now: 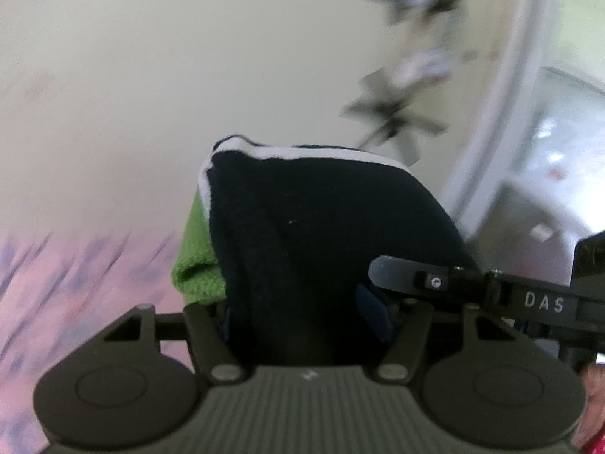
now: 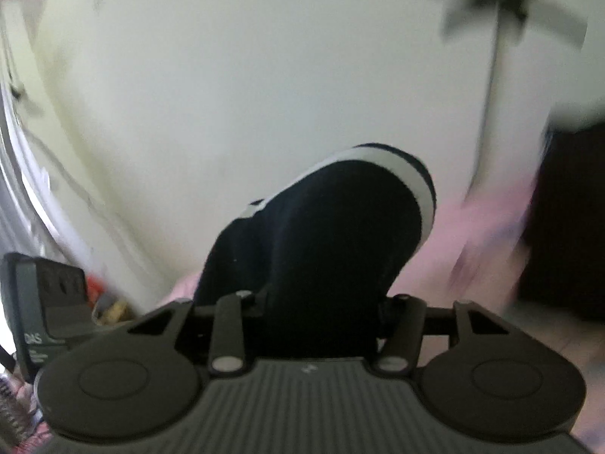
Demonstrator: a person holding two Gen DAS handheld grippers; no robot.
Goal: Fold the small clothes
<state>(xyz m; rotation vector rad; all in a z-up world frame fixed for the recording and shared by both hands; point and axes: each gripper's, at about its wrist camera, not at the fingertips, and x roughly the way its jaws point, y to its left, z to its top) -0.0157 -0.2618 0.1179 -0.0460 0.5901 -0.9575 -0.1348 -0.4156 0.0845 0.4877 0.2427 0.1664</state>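
Both grippers (image 1: 306, 317) (image 2: 315, 314) apparently clamp a white-trimmed, dark navy garment (image 1: 321, 219).

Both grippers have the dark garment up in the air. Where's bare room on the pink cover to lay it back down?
Left wrist view: pink cover shows bare left of the green cloth, though blurred. Right wrist view: a bare pink strip lies between the dark garment and a dark object at right. Crowded at the left, by the other gripper.

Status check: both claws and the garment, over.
Left claw shut on dark garment, white trim, green part beside it. Right claw shut on same dark garment. Nothing visibly in the way; views motion-blurred.
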